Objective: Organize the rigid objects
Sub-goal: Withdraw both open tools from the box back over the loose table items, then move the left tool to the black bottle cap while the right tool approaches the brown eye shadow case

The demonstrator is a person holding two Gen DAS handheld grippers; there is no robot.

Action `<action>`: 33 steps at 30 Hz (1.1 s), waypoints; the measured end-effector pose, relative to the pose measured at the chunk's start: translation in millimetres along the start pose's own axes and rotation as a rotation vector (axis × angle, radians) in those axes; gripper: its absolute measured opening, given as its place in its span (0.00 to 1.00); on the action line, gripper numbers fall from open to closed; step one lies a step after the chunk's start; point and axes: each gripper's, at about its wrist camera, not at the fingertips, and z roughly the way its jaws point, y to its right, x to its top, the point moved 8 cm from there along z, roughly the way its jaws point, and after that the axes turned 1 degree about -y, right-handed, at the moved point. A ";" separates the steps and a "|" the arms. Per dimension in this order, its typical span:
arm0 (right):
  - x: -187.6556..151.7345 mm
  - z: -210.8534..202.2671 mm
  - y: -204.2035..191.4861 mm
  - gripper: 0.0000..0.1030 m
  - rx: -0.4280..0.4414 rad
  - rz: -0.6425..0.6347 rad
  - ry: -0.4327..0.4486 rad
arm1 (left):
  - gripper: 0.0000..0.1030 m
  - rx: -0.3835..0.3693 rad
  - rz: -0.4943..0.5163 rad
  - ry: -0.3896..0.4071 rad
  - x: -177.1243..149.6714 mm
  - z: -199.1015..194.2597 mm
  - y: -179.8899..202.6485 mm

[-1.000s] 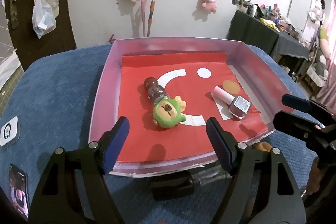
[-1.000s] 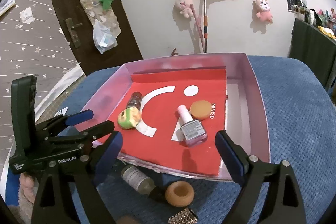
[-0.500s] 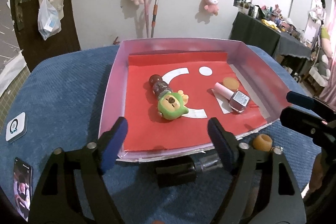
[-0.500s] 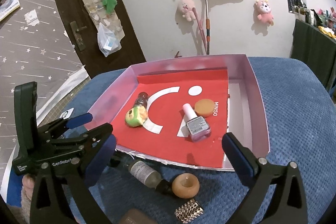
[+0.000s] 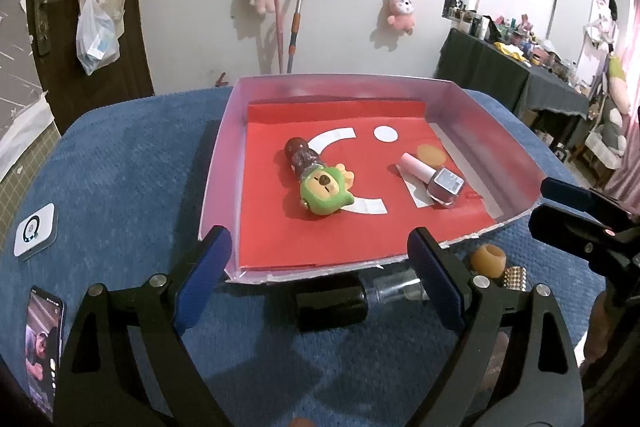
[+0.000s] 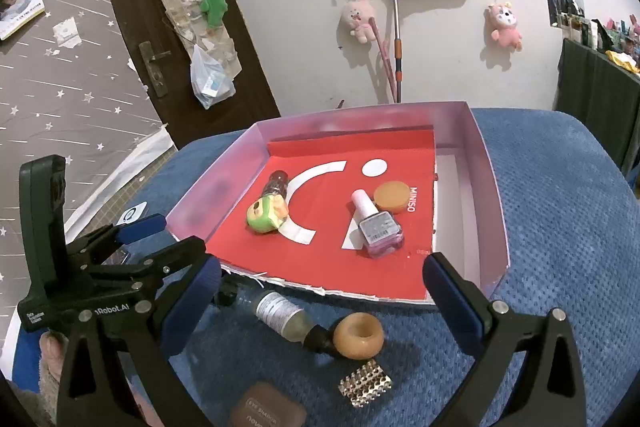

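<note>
A shallow pink tray (image 5: 224, 155) (image 6: 494, 187) with a red liner sits on the blue cloth. In it lie a bottle with a green plush cap (image 5: 325, 189) (image 6: 264, 215), a pink nail polish bottle (image 5: 434, 177) (image 6: 376, 223) and a round orange tin (image 5: 430, 155) (image 6: 393, 197). In front of the tray lie a clear bottle with a black cap (image 5: 360, 297) (image 6: 286, 319), a tan ring (image 5: 488, 261) (image 6: 358, 335), a studded gold piece (image 6: 365, 383) and a brown eyeshadow case (image 6: 268, 407). My left gripper (image 5: 320, 275) is open around the clear bottle. My right gripper (image 6: 320, 301) is open above the loose items.
A phone (image 5: 42, 343) and a small white device (image 5: 35, 231) lie on the cloth at the left. A dark table with clutter (image 5: 520, 75) stands at the right. Plush toys and a mop hang on the far wall.
Both grippers have pulled back from the tray. The loose items in front of the tray have come into fuller view. Both grippers stayed open.
</note>
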 end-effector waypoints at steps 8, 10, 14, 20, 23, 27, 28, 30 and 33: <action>-8.9 -6.7 -5.0 1.00 0.008 -0.001 -0.002 | 0.87 -0.007 0.000 -0.008 -8.9 -6.5 2.3; -10.6 -9.2 -5.4 1.00 0.007 -0.001 0.000 | 0.87 -0.008 -0.004 -0.013 -11.4 -7.1 1.5; -12.5 -11.7 -5.4 1.00 -0.001 -0.006 0.004 | 0.87 -0.025 -0.021 -0.028 -16.9 -7.3 0.6; -21.6 -15.2 -7.1 1.00 -0.007 -0.010 0.000 | 0.87 -0.030 -0.023 -0.042 -25.6 -8.0 2.0; -26.3 -17.3 -9.0 1.00 -0.001 -0.009 -0.005 | 0.87 -0.036 -0.021 -0.048 -29.5 -9.3 3.6; -31.9 -19.7 -11.7 1.00 -0.012 -0.023 -0.008 | 0.87 -0.046 -0.017 -0.051 -32.1 -11.5 6.3; -33.3 -20.1 -12.5 1.00 -0.011 -0.025 -0.010 | 0.87 -0.049 -0.015 -0.053 -33.1 -12.0 7.4; -35.9 -20.9 -13.6 1.00 -0.002 -0.021 -0.014 | 0.87 -0.052 -0.013 -0.055 -34.5 -12.3 8.5; -39.4 -20.8 -15.4 1.00 0.002 -0.017 -0.020 | 0.87 -0.058 -0.012 -0.058 -36.2 -12.9 10.0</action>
